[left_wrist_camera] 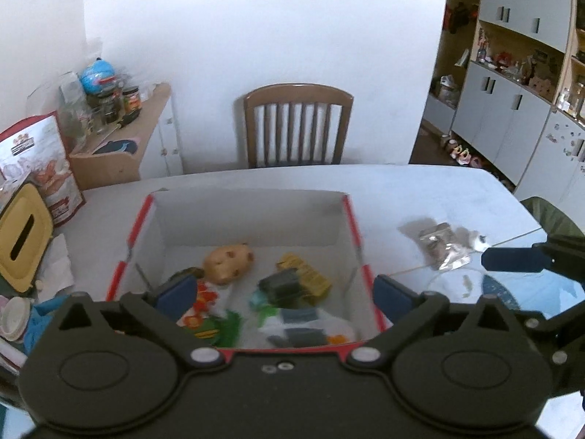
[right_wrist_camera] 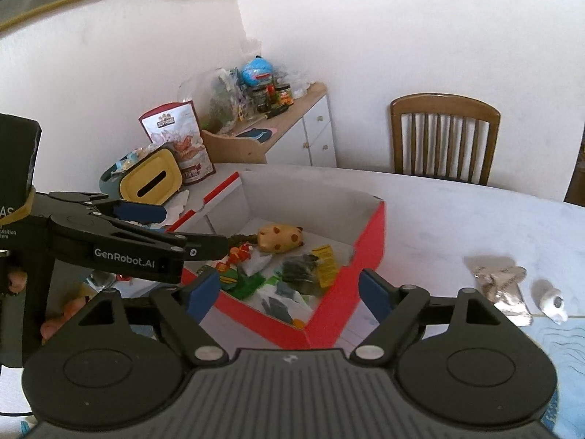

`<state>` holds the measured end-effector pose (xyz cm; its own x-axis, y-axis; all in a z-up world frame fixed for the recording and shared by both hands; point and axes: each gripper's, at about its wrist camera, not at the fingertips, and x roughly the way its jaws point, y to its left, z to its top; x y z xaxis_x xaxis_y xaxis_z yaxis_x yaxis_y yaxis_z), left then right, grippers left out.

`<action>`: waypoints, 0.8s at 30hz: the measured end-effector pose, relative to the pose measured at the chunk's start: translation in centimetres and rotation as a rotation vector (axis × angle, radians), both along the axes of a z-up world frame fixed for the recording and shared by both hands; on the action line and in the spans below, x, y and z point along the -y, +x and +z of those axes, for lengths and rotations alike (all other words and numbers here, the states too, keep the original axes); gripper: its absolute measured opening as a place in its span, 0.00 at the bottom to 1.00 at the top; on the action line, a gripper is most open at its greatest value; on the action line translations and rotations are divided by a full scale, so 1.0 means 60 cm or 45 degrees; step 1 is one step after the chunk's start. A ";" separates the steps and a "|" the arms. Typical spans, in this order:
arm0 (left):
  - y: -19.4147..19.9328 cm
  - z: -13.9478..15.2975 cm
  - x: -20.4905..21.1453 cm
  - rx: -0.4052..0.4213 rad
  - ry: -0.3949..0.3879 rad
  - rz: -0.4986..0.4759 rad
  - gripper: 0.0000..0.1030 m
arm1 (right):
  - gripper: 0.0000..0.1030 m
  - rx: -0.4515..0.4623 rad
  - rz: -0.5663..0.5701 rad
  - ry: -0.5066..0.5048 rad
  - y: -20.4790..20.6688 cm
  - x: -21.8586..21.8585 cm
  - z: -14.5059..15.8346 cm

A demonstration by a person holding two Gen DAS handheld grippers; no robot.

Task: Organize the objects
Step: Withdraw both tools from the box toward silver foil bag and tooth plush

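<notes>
Left wrist view looks down into one red-and-white cardboard box (left_wrist_camera: 351,219) at the centre of the frame, and inside it lie several things: one tan spotted toy (left_wrist_camera: 228,261) near the far wall, one yellow packet (left_wrist_camera: 305,274) to its right, one dark green bundle (left_wrist_camera: 283,287) just in front of that packet, and a heap of green, orange and white toy pieces (left_wrist_camera: 215,323) along the near wall that cannot be counted apart. The left gripper (left_wrist_camera: 283,294) hangs over the near half of the box with its blue pads (left_wrist_camera: 175,292) spread wide, almost the box's width, and nothing between them. To the right of the box, on the pale table (left_wrist_camera: 402,190), lies one crumpled silver foil packet (left_wrist_camera: 444,245), and one blue pad of the other tool reaches in from the right edge just beside it. Right wrist view shows the right gripper (right_wrist_camera: 289,294) at lower centre, fingers spread wide with nothing held, aimed at the near red corner of the box (right_wrist_camera: 369,241); the foil packet (right_wrist_camera: 506,289) sits at the lower right, outside the fingers, with one small white object (right_wrist_camera: 552,303) just beside it. The left tool (right_wrist_camera: 146,248) crosses from the left edge over the box's left rim. At upper right stands one wooden chair (right_wrist_camera: 444,139) against a white wall; a side cabinet (right_wrist_camera: 292,135) crowded with jars and one yellow tissue box (right_wrist_camera: 151,177) lie to the left.
</notes>
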<state>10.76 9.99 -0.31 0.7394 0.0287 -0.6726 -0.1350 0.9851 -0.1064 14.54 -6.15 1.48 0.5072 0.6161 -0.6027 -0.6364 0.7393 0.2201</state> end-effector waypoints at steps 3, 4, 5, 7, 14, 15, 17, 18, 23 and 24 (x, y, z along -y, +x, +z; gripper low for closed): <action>0.007 0.004 0.037 0.013 -0.007 -0.026 1.00 | 0.82 0.008 -0.019 0.007 -0.001 0.035 0.002; 0.011 0.004 0.050 0.017 -0.007 -0.033 1.00 | 0.82 0.013 -0.030 0.007 0.000 0.047 0.002; 0.014 0.004 0.064 0.021 -0.008 -0.042 1.00 | 0.82 0.013 -0.038 0.011 0.001 0.061 0.001; 0.021 0.002 0.090 0.021 -0.018 -0.059 1.00 | 0.83 0.006 -0.057 0.017 0.005 0.089 -0.002; 0.061 -0.015 0.174 -0.001 -0.043 -0.092 1.00 | 0.83 -0.009 -0.118 -0.022 0.028 0.195 -0.026; 0.068 -0.017 0.187 -0.004 -0.045 -0.098 1.00 | 0.83 -0.011 -0.129 -0.029 0.033 0.209 -0.030; 0.084 -0.021 0.212 -0.012 -0.049 -0.102 1.00 | 0.83 -0.016 -0.158 -0.043 0.046 0.240 -0.038; 0.091 -0.022 0.222 -0.014 -0.052 -0.107 1.00 | 0.83 -0.019 -0.173 -0.049 0.052 0.253 -0.042; 0.134 -0.033 0.270 -0.026 -0.064 -0.104 1.00 | 0.83 -0.032 -0.225 -0.066 0.089 0.318 -0.065; 0.145 -0.034 0.277 -0.027 -0.063 -0.098 1.00 | 0.83 -0.030 -0.235 -0.067 0.097 0.330 -0.068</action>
<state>19.44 -6.64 -2.36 0.7239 -0.0615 -0.6871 -0.0614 0.9863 -0.1530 20.38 -25.98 -2.60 0.5942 0.4810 -0.6446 -0.4841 0.8539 0.1909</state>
